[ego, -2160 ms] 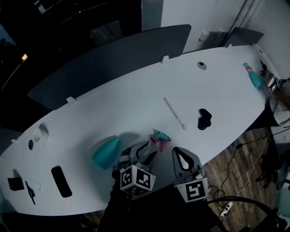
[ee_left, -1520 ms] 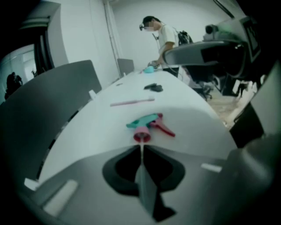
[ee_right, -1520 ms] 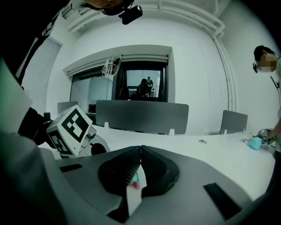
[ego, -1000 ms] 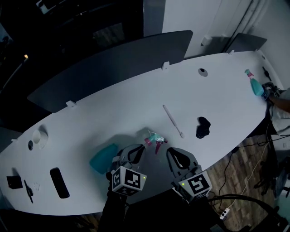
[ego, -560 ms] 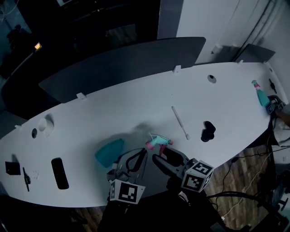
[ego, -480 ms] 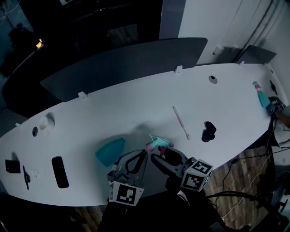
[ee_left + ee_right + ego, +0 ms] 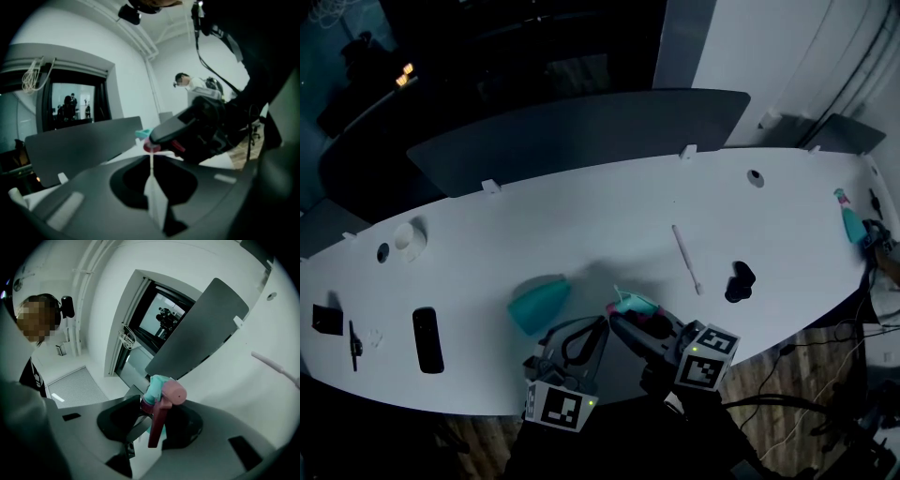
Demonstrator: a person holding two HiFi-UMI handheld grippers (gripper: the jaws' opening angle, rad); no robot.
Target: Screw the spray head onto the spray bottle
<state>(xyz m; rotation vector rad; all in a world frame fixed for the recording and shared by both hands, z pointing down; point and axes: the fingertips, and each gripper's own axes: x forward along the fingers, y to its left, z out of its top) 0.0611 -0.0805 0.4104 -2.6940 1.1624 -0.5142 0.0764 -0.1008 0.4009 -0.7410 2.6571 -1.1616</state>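
**Spray head taken up by the right gripper; bottle not yet joined**

The right gripper (image 7: pixel 161 411), shut and idle beside the spray head (image 7: pixel 633 305) a second earlier, had swung round onto it. Its jaws had just been closing again after springing wide, and they appeared to clasp the teal-and-pink head at its neck, trigger hanging between them. The left gripper (image 7: pixel 598 326) was clamped tight on the thin white dip tube (image 7: pixel 151 166) below the head. The teal spray bottle (image 7: pixel 539 302) rested on the white table (image 7: pixel 581 216) just left of both grippers, touched by neither. Nothing was screwed on yet, and the head probably still had to be brought to the bottle's mouth.
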